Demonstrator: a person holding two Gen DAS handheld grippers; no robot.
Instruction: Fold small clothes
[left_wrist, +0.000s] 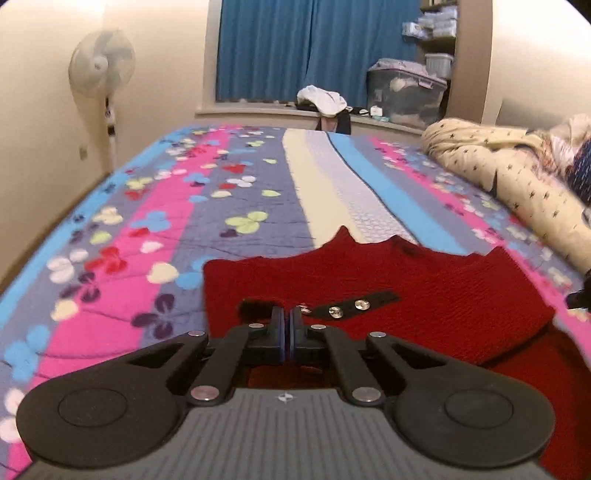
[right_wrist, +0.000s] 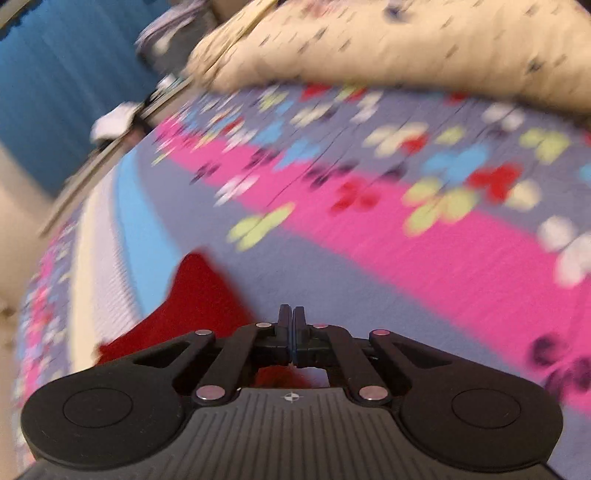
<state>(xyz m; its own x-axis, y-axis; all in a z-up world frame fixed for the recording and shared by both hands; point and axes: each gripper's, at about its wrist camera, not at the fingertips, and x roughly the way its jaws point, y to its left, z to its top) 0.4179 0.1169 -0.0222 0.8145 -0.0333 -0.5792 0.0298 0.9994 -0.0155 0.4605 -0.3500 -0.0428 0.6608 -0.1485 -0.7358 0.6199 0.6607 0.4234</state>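
Observation:
A small red knitted garment (left_wrist: 424, 291) lies on the flowered bedspread (left_wrist: 155, 206), partly folded, with a black strip carrying shiny studs (left_wrist: 347, 308). My left gripper (left_wrist: 287, 317) is above the garment's near edge, its jaws closed together with no cloth seen between them. In the blurred right wrist view my right gripper (right_wrist: 291, 321) has its jaws closed together over the bedspread (right_wrist: 406, 236); the red garment (right_wrist: 199, 295) lies to its left and below it. Whether it pinches cloth is hidden.
A cream star-print duvet (left_wrist: 517, 177) is heaped at the bed's right side and shows in the right wrist view (right_wrist: 369, 44). A fan (left_wrist: 101, 66) stands at the left wall. Clothes (left_wrist: 321, 99) and a plastic box (left_wrist: 406, 92) sit beyond the bed by blue curtains.

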